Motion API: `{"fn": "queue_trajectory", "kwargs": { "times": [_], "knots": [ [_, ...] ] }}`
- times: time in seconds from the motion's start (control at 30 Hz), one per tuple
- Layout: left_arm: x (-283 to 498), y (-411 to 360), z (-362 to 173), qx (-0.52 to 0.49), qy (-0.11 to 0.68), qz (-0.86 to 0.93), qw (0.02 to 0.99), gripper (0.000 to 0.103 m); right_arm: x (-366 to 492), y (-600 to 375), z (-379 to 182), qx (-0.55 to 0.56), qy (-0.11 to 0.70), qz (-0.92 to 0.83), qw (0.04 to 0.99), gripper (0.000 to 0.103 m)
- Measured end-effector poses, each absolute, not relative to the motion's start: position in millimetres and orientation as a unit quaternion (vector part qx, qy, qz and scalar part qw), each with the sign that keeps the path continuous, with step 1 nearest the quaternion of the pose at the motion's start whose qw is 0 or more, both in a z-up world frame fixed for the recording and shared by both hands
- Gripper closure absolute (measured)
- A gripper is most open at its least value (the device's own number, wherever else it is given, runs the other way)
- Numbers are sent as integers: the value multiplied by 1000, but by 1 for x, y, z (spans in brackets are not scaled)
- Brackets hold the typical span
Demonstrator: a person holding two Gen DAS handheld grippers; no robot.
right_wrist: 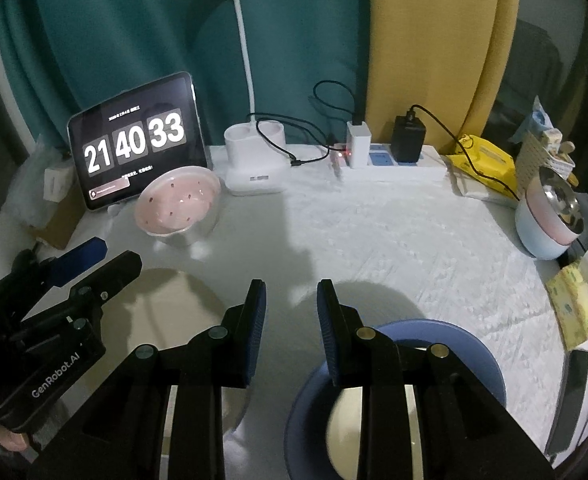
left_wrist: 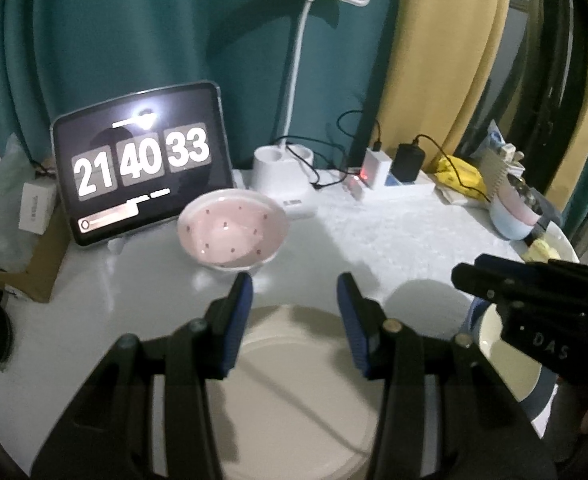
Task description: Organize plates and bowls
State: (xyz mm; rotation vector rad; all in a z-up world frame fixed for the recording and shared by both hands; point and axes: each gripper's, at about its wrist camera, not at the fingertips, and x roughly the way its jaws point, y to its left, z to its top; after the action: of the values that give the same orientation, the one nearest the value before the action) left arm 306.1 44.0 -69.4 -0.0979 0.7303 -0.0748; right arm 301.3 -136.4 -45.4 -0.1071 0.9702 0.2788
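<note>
A cream plate (left_wrist: 294,400) lies on the white table right under my left gripper (left_wrist: 295,280), which is open with nothing between its blue pads. Beyond it a pink bowl (left_wrist: 232,232) with dark dots rests tilted on a white bowl. In the right wrist view, my right gripper (right_wrist: 291,284) is open and empty, above the near left rim of a blue dish (right_wrist: 474,352) with a cream inside. The left gripper (right_wrist: 114,256) reaches in from the left over the cream plate (right_wrist: 182,300). The pink bowl (right_wrist: 178,204) stands further back. The right gripper (left_wrist: 470,268) shows at the right edge.
Along the back stand a tablet clock (right_wrist: 138,140), a white lamp base (right_wrist: 254,160) and a power strip (right_wrist: 394,164) with chargers and cables. A yellow packet (right_wrist: 482,160) and stacked bowls (right_wrist: 550,220) sit at the right, a cardboard box (left_wrist: 30,264) at the left.
</note>
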Motion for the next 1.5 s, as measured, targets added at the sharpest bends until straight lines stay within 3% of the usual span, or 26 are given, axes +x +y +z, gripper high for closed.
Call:
{"fn": "queue_trajectory", "kwargs": {
  "times": [0.47, 0.63, 1.27, 1.5],
  "knots": [
    [320, 74, -75, -52, 359, -10, 932, 57, 320, -112, -56, -58, 465, 146, 871, 75],
    [326, 86, -76, -58, 359, -2, 932, 47, 329, -101, -59, -59, 468, 150, 869, 75],
    [372, 130, -103, -81, 382, 23, 920, 47, 369, -56, -75, -51, 469, 173, 864, 75],
    [389, 141, -119, -87, 397, 19, 914, 47, 386, -36, -91, -41, 486, 166, 857, 67]
  ]
}}
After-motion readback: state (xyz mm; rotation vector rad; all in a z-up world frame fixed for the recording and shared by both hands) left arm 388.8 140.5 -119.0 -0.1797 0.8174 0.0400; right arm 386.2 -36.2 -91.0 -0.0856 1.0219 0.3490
